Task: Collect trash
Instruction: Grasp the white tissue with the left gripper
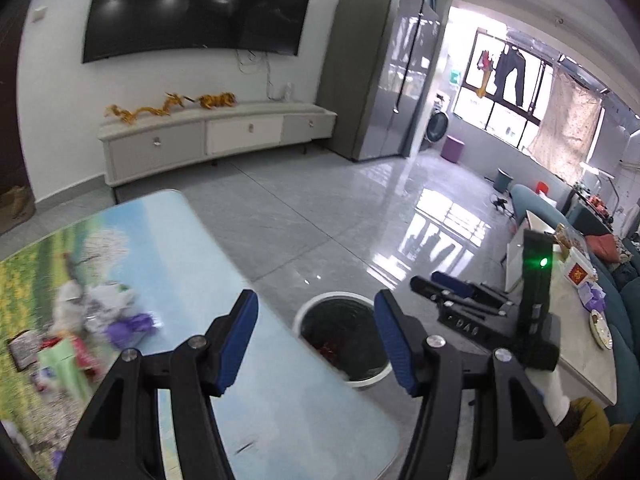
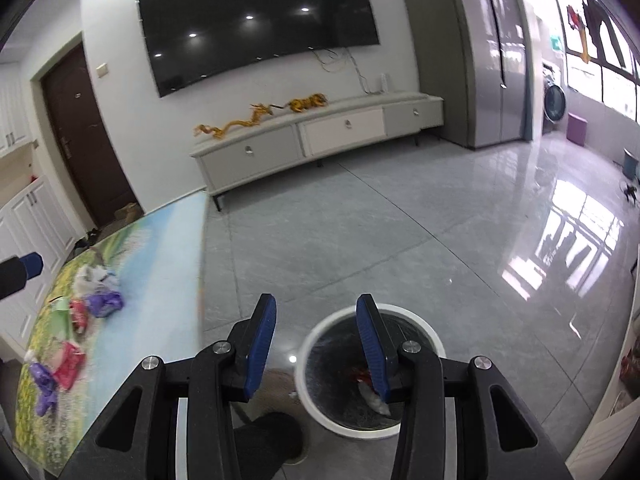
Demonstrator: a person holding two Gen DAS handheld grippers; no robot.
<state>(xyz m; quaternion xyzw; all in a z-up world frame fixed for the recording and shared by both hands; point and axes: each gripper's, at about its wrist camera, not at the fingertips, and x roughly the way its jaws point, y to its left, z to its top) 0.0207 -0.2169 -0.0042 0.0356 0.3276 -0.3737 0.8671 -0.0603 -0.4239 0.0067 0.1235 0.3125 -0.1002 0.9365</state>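
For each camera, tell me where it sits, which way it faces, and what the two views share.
Left wrist: rides the left gripper, open over the table edge, facing the TV wall; the right gripper shows beyond the trash bin.
Right wrist: rides the right gripper, open above the trash bin, facing the same wall; a left fingertip and a dark foot show.
Shared: bin, table, wrappers, TV.

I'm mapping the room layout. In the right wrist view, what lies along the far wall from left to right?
Brown door → TV → gold dragon ornament on the cabinet → grey fridge → washing machine.
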